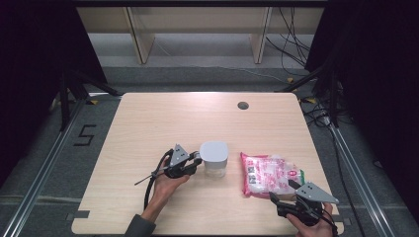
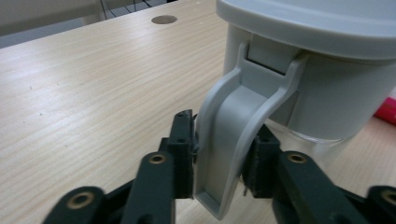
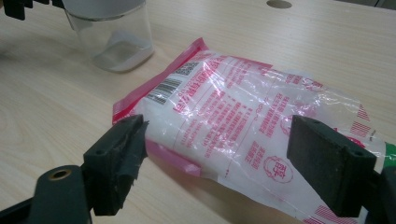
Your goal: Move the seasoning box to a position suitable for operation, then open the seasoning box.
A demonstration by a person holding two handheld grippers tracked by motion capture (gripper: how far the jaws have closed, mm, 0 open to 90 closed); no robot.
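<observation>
High view: 1 light wood counter point(image 1: 148, 123) with a round grommet hole point(image 1: 242, 105) near its far edge. 1 clear container point(image 1: 214, 159) with a grey lid stands upright near the counter's middle. The left claw point(image 1: 195, 160), held in the person's left hand point(image 1: 165, 182), meets the container's left side. 1 pink-and-white plastic bag point(image 1: 269, 175) lies flat just right of the container, apart from it. The right claw point(image 1: 281, 190) sits at the bag's near right corner.

Left gripper view: the container's grey latch handle point(image 2: 233, 135) hangs down from the lid point(image 2: 317, 23). Left claw point(image 2: 219, 156) narrow, both pads pressed on this handle, 1 each side. The hole point(image 2: 164, 19) shows far off.

Right gripper view: right claw point(image 3: 224, 154) wide, its 2 pads standing either side of the bag point(image 3: 243, 112), neither pressing it. The bag lies flat on the counter point(image 3: 46, 102), barcode end toward the container point(image 3: 109, 39), whose clear base holds a little white powder.
</observation>
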